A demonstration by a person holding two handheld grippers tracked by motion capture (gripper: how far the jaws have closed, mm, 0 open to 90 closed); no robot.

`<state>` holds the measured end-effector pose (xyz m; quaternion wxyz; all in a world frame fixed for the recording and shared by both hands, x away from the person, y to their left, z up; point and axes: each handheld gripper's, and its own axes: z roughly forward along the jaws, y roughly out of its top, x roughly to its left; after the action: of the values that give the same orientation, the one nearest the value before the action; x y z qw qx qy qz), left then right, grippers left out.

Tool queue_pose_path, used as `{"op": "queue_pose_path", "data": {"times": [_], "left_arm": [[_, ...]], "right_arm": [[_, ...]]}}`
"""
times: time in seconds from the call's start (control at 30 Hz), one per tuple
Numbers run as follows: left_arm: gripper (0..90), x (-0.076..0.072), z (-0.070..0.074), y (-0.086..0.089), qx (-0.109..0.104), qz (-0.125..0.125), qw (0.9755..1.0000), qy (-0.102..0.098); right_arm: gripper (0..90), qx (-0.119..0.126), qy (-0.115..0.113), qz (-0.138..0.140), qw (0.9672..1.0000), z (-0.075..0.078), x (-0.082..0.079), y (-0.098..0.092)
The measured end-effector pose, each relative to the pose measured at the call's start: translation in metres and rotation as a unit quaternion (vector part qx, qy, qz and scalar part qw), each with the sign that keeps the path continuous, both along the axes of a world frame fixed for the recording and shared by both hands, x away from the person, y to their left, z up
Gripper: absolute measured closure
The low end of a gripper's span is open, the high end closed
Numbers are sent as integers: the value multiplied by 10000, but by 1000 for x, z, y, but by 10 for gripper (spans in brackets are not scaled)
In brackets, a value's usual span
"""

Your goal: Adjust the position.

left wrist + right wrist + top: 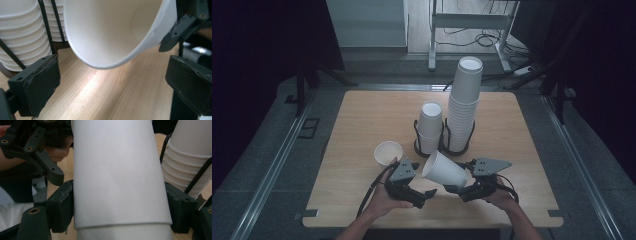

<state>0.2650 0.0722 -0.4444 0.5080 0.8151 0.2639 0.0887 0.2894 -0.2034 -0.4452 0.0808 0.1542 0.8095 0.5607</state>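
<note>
My right gripper [460, 186] is shut on a white paper cup [444, 170], held tilted on its side just above the table with its mouth toward the left gripper. In the right gripper view both pads press the cup's [117, 175] wall, and an edge line crosses it near the jaws. My left gripper [424, 196] stands open close by. In the left gripper view the cup's open mouth [112, 30] hangs above and between its wide-apart jaws, touching neither pad [37, 85].
Two stacks of white cups stand in black wire holders mid-table, a short stack [430, 127] and a tall stack [464, 97]. A single upright cup [388, 152] sits left of them. The wooden table [362, 115] has a dark floor around it.
</note>
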Motion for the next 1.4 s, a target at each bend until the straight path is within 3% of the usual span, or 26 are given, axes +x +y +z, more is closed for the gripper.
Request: {"op": "queue_pose_path", "data": {"times": [0.17, 0.33, 0.4, 0.73, 1.0, 1.13, 1.37, 1.4], "left_arm": [[0, 4, 1, 4, -510, 42, 9983, 283], [1, 8, 4, 4, -912, 20, 9948, 455], [1, 9, 5, 4, -1004, 2, 9937, 494], [0, 17, 11, -3, -1248, -60, 9906, 554], [0, 25, 16, -12, -1479, -178, 9866, 669], [2, 29, 15, -13, -1643, -235, 9832, 763], [76, 31, 12, -14, -1813, -410, 9786, 880], [103, 30, 12, -15, -1798, -396, 9794, 834]], "right_arm": [[221, 481, -4, -99, 9988, -5, -3, 0], [221, 1009, 23, -145, 9948, -8, -4, -3], [221, 1115, 21, -164, 9936, -9, -4, -3], [222, 1227, -34, -155, 9923, -13, -5, 0], [222, 1201, -49, -82, 9927, -16, -5, 6], [222, 1226, -57, -82, 9924, -16, -4, 5], [223, 1168, -56, -92, 9931, -18, -3, 7], [222, 1153, -40, -92, 9933, -18, -2, 7]]}}
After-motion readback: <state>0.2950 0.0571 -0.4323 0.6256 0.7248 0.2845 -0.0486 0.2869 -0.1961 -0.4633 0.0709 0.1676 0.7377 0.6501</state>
